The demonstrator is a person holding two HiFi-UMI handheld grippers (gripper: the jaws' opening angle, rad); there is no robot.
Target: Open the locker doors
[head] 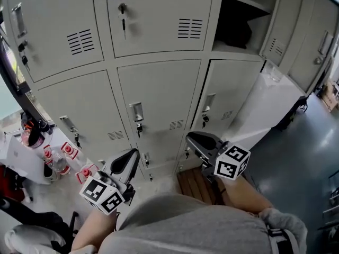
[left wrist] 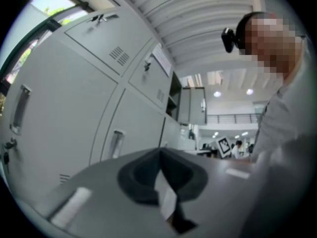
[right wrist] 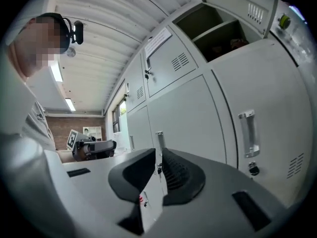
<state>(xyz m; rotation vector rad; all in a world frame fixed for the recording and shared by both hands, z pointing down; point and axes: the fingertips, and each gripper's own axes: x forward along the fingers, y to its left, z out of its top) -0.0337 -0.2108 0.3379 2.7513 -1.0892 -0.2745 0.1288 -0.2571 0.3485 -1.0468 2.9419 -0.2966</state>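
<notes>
- One locker stands open at 1 o'clock; the other doors are shut.
- Both empty, near 6 o'clock, clear of the doors: left claw clenched, right claw open a crack.
- Step: approach. Next, my guess: spread a claw, hook the handle on the middle door at 12, pull.

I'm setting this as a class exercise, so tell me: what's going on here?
A person stands facing grey lockers, holding the left gripper and right gripper out toward the lower rows. Neither grips anything: left jaws together, right jaws slightly apart. The upper right locker stands open; the doors ahead are shut.
</notes>
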